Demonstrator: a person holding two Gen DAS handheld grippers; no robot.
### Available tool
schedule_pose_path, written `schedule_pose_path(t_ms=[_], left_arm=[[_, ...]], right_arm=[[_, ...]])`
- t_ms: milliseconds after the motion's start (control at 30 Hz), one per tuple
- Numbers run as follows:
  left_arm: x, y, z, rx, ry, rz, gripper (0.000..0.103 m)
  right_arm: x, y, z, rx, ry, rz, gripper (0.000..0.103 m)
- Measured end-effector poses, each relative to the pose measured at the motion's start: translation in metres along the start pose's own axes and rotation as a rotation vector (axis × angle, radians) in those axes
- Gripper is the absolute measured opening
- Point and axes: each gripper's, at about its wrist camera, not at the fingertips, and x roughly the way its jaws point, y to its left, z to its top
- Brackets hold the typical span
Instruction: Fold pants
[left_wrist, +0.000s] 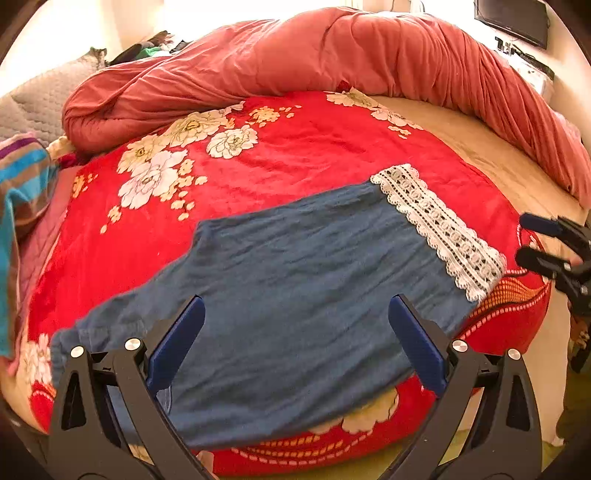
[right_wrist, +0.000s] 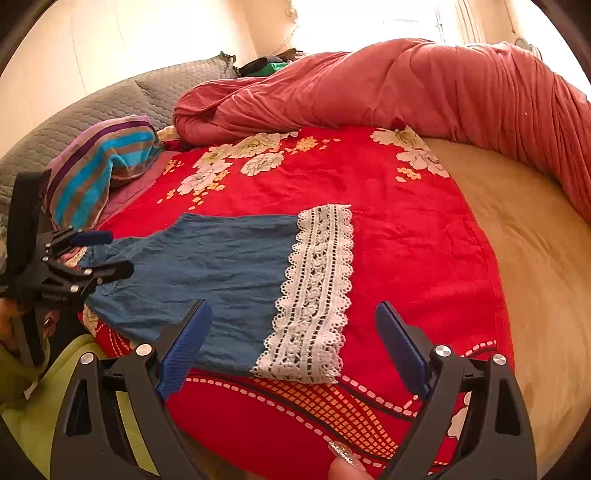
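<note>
Blue pants (left_wrist: 295, 280) with a white lace hem (left_wrist: 439, 225) lie flat on a red flowered blanket (left_wrist: 295, 147), folded leg on leg, waist at the left. My left gripper (left_wrist: 295, 314) is open and empty, hovering over the waist end. In the right wrist view the pants (right_wrist: 207, 266) and lace hem (right_wrist: 314, 295) lie ahead. My right gripper (right_wrist: 293, 317) is open and empty just above the lace end. The left gripper also shows at the left (right_wrist: 107, 254), the right gripper at the far right (left_wrist: 532, 240).
A bunched pink duvet (left_wrist: 332, 55) runs along the back of the bed. A striped towel (right_wrist: 99, 162) and grey quilted pillow (right_wrist: 110, 96) lie at the left. Bare beige sheet (right_wrist: 535, 258) is at the right. The bed's front edge drops to a green floor (right_wrist: 37, 406).
</note>
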Motion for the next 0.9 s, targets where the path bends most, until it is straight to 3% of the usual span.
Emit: schedule_pose_path(t_ms=[333,467,633,900], left_arm=[[0.040,-0.025,0.046,0.105,0.002,-0.033,0.093],[0.066,-0.030,0.063,0.141,0.034,-0.061,0.093],[0.112,-0.031,0.081,0.119,0.147,-0.115,0.093],[0.148,-0.043,0.101,0.170,0.159,-0.152,0.093]], right_arm=[[0.020,-0.012,-0.016,0.053,0.062,0.029,0.089],[0.032,-0.020,-0.021,0.117,0.096,0.081,0.089],[0.044,-0.026,-0.026,0.160,0.130,0.108,0.089],[0.056,-0.025,-0.022,0.187,0.135,0.177,0.090]])
